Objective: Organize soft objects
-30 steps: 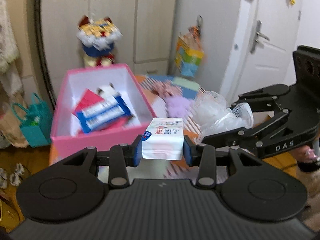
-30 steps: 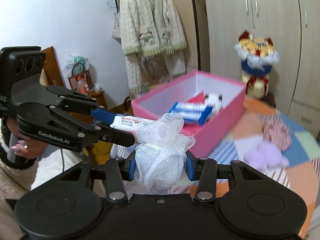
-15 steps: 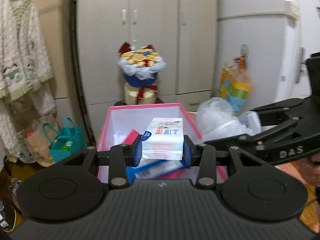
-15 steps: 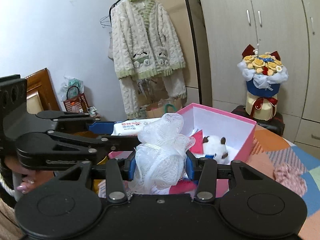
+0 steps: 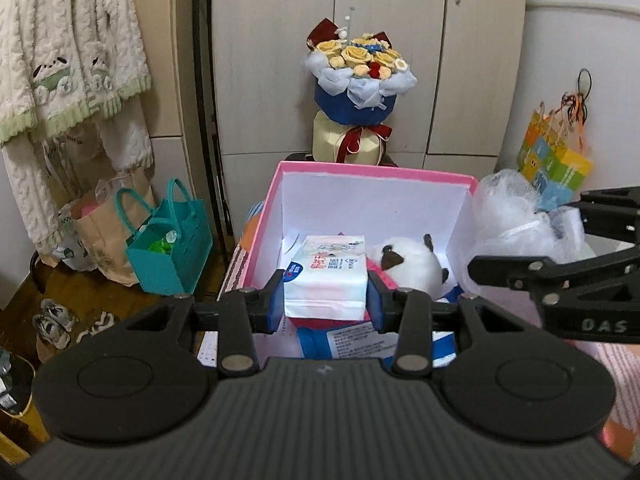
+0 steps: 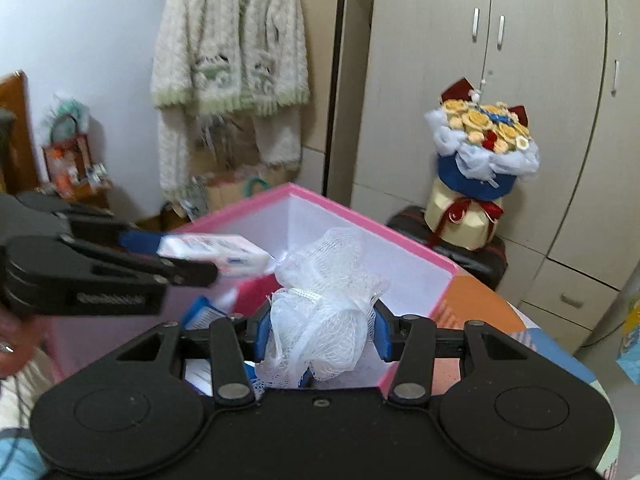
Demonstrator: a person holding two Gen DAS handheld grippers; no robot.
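Both tongs now hang over the pink box [image 5: 372, 171], left [image 5: 325, 305] gripping tissue pack [image 5: 326, 278], right [image 6: 320, 336] gripping mesh pouf [image 6: 320, 312].

Even soft indoor light, fisheye bending at edges, right view's left side motion-blurred

Probably bedroom (wardrobe [image 5: 384, 56], cardigan [image 6: 230, 36]).

Matte black left gripper [image 5: 326, 305] and right gripper [image 6: 320, 330], blue-padded jaws, silver pivot screws, ribbed housings, "DAS" lettering.
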